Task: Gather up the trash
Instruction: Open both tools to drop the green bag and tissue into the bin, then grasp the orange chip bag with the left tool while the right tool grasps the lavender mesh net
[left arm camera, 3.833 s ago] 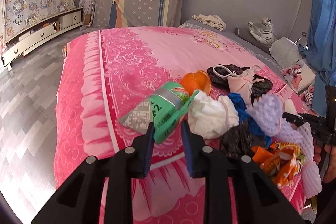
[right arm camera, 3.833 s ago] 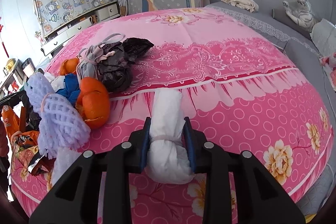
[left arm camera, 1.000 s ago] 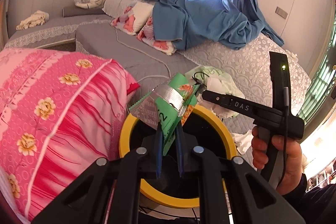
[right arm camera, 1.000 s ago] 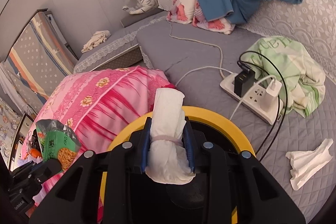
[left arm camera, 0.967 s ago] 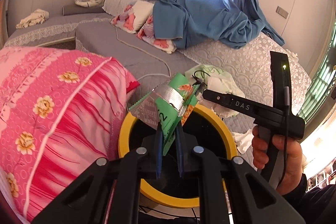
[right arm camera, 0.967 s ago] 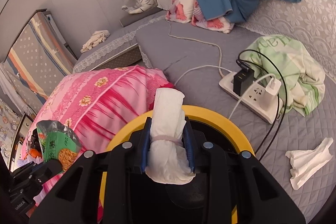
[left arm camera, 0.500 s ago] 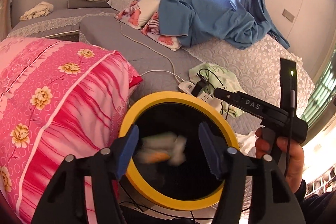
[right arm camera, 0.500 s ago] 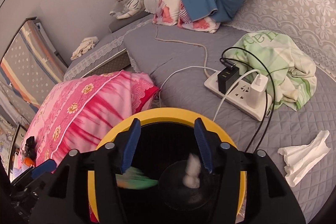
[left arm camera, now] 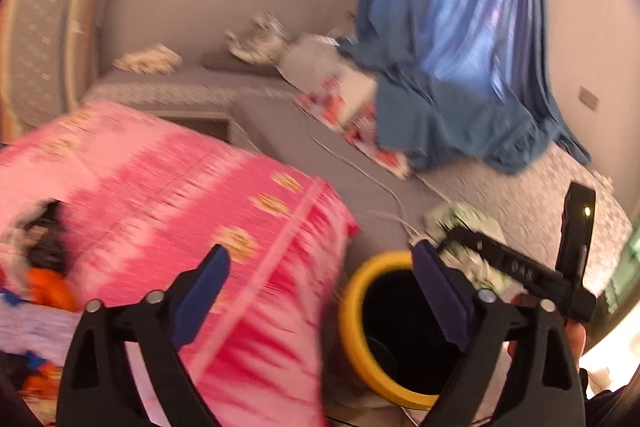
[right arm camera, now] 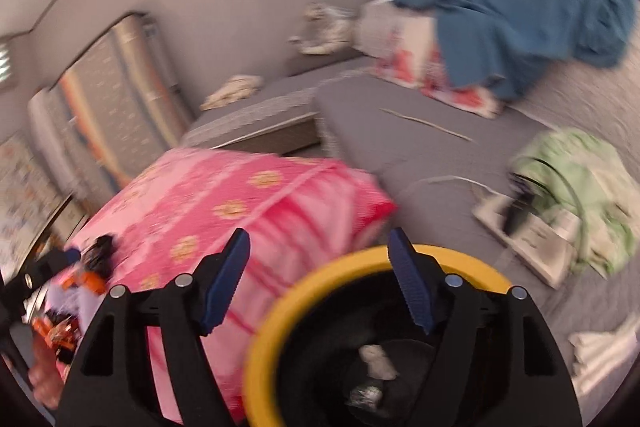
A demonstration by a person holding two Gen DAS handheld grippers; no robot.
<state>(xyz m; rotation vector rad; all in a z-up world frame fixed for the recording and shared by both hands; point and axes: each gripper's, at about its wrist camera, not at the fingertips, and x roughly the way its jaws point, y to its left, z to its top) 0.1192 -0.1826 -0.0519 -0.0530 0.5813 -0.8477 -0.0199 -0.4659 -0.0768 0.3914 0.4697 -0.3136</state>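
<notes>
Right wrist view: right gripper opening, blue fingers spread, nothing between them. Below and slightly right, yellow-rimmed bin; inside, on its dark bottom, white wad plus another small blurred scrap. Left wrist view: left gripper opening, spread wide, holding nothing; bin behind its right finger, beside pink quilt. Remaining trash pile far left on quilt, well apart from both.
</notes>
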